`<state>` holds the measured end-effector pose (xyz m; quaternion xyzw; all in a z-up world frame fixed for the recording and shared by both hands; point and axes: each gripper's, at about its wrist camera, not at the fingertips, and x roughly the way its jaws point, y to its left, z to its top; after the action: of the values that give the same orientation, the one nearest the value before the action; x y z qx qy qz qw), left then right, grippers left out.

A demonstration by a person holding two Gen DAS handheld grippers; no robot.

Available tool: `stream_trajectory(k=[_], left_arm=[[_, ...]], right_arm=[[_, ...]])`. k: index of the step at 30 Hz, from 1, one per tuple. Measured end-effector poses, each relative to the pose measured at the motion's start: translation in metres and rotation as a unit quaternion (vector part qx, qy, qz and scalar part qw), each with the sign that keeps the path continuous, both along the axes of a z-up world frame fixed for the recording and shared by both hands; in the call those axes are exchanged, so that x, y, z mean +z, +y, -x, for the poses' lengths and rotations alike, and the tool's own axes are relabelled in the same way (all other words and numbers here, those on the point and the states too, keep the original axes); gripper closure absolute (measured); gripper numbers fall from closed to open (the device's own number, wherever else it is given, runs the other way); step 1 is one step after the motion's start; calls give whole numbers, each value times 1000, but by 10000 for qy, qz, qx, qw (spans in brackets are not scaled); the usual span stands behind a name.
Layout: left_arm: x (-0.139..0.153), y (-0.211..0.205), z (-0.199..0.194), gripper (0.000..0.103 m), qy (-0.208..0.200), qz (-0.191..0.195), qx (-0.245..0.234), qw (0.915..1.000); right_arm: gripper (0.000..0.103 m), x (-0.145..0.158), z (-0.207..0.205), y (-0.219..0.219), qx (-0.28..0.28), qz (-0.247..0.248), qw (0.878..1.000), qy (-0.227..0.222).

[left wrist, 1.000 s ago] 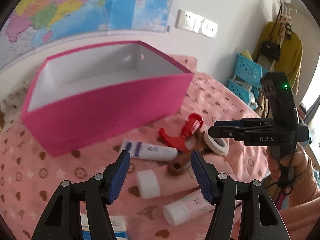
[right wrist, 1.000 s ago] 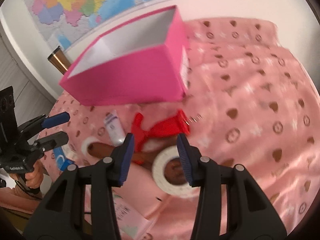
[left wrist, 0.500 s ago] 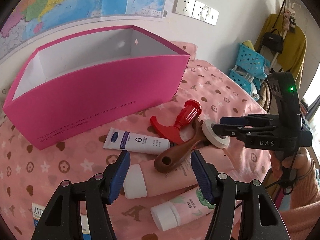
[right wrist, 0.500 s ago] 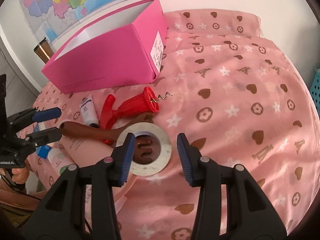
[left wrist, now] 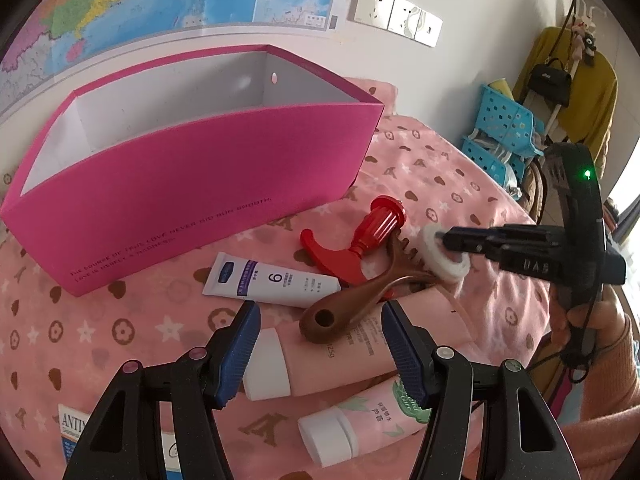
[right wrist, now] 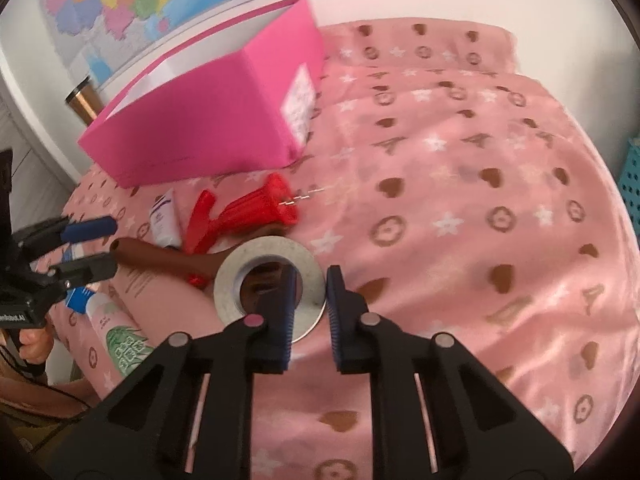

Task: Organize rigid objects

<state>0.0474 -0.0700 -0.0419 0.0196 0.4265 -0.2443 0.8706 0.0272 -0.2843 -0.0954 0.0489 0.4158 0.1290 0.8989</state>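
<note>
A roll of white tape (right wrist: pixel 269 280) lies on the pink cloth over the head of a brown wooden comb (left wrist: pixel 352 300). My right gripper (right wrist: pixel 311 304) has closed on the tape's near rim, one finger inside the hole and one outside; it also shows in the left wrist view (left wrist: pixel 444 240) at the tape (left wrist: pixel 444 260). A red corkscrew (left wrist: pixel 360 240) lies beside the tape. My left gripper (left wrist: pixel 320 344) is open and empty, above the comb's handle and a large pink tube (left wrist: pixel 360 360). The open pink box (left wrist: pixel 192 168) stands behind.
A white tube (left wrist: pixel 272 280), a small pink tube with leaves (left wrist: pixel 368 416) and a blue-and-white box (left wrist: pixel 72 428) lie on the cloth. A metal tumbler (right wrist: pixel 82 102) stands behind the box. Blue baskets (left wrist: pixel 504 128) and hanging clothes are at the right.
My right gripper moved down onto the tape roll and narrowed its fingers on the rim. My left gripper came closer to the comb and tubes and stayed open.
</note>
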Motion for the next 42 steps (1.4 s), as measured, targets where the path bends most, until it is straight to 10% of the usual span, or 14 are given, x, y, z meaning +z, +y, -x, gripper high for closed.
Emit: stream_trajectory(k=[5,9,17,42], left_arm=[[-4,0,-2,40,56,-16,17,10000],[-9,1,-3,46,128,-31,54,9999],[-9,-2,-2,54,100,-133,54,9998],[-9,0,-6,61,190,-16,83,9998]], right_arm=[[86,-1,-3,-23,-579,239,9980,105],[61,8,3,-25,-800,128,9967,-55],[61,3,3,22,506,-486,9975,131],[58,-12,-12,27,641,-1494,9863,288]])
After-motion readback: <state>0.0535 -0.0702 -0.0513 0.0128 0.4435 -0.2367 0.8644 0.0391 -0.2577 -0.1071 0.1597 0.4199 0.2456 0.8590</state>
